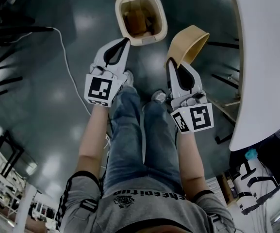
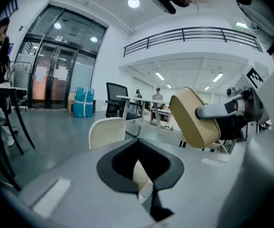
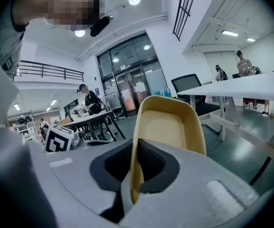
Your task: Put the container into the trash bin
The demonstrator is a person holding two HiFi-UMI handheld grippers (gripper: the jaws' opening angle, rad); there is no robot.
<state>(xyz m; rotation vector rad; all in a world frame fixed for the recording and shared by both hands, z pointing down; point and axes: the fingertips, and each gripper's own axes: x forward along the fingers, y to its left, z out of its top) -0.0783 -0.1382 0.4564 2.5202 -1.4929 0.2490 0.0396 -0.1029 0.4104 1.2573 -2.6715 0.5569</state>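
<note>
Right gripper (image 1: pixel 173 62) on one container (image 1: pixel 191 41); one bin (image 1: pixel 143 41)

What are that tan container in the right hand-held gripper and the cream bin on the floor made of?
The container looks like moulded paper pulp or thin matte plastic. Its wall is thin and its tan surface is dull with no shine, but I cannot tell which of the two it is. The trash bin looks like smooth cream plastic, going by its rounded, moulded corners and even colour.
</note>
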